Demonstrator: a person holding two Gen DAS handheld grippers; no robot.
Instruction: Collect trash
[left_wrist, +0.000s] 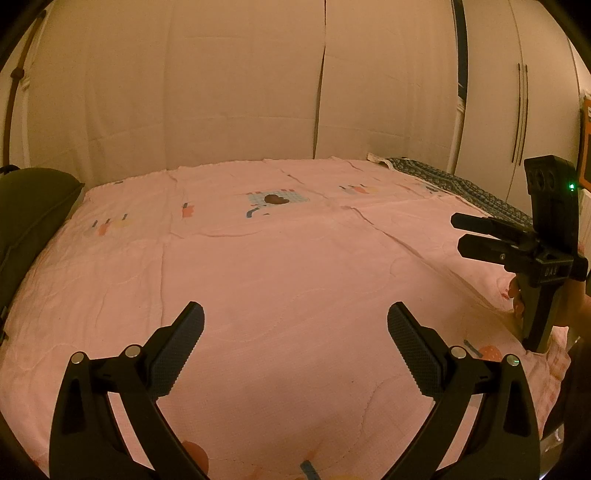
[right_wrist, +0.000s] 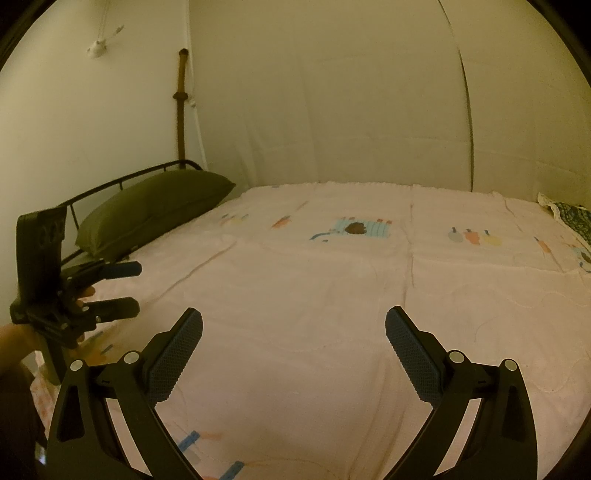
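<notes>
Both grippers, left and right, are hovering spread and empty over the quilt | trash: I am seeing none; dark blot reads as print | I am scanning by the pillow before committing
</notes>
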